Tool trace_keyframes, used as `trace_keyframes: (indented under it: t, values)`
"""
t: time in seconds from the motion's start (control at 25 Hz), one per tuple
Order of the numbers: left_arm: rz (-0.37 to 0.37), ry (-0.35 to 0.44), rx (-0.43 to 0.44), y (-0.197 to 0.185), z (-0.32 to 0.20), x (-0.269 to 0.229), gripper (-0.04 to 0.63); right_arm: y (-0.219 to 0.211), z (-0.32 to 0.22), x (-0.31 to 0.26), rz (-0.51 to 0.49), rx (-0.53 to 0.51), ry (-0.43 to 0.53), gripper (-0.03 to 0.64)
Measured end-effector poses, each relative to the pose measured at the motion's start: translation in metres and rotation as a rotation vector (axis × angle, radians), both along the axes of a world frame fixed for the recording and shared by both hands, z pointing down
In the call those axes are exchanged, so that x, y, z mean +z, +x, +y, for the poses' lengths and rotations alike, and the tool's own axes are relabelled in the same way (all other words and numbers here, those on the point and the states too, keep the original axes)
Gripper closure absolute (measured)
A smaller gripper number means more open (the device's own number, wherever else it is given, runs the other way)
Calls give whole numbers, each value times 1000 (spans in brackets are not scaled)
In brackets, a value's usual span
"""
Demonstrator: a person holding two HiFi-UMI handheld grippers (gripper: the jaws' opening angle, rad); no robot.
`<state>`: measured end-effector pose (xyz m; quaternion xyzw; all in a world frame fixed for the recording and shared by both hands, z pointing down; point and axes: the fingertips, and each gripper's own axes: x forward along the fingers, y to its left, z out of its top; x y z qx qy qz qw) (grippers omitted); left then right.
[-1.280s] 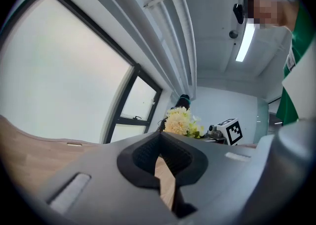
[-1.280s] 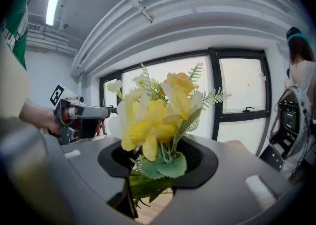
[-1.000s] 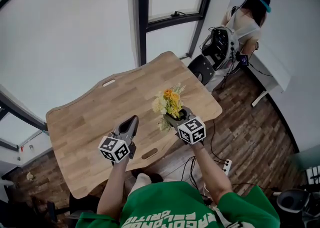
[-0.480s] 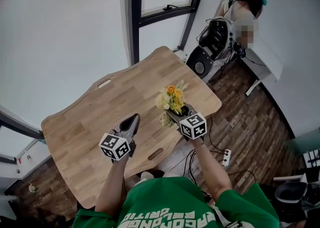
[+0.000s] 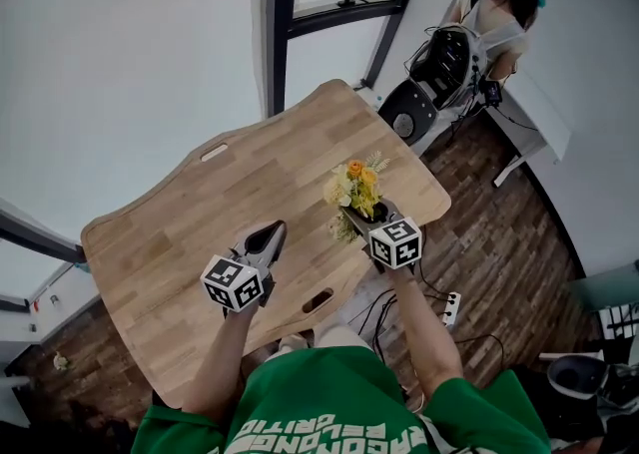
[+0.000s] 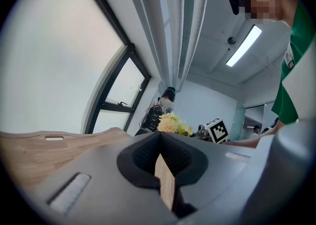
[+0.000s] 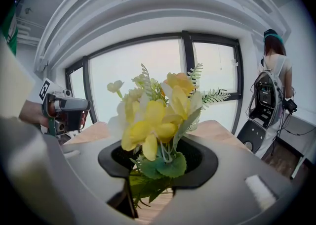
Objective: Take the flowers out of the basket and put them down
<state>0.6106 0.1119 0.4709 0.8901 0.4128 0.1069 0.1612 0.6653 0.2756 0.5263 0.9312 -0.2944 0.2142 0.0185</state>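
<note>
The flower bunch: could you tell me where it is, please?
Head view, right of centre: the flower bunch sits clamped in the right gripper over the wooden table's right end.

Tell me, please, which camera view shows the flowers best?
The right gripper view: the flowers fill its middle, stems clamped by the right gripper. The head view shows them small above the table; the left gripper view, a yellow cluster.
</note>
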Motion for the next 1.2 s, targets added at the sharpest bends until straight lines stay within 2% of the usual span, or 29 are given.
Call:
trace_keyframes:
  t: [0.16, 0.56, 0.8, 1.2]
  values:
    - [-18, 11, -14, 8, -5, 10, 577, 16, -5, 15, -30, -17, 2, 411]
    - [-68, 38, -125, 32, -18, 40, 577, 55, -24, 66, -139, -131, -18, 411]
    - [-86, 38, -174, 37, -12, 44, 577, 72, -27, 91, -193, -200, -62, 411]
    - [-138, 32, -251, 55, -14, 65, 578, 94, -36, 165, -334, -296, -143, 410]
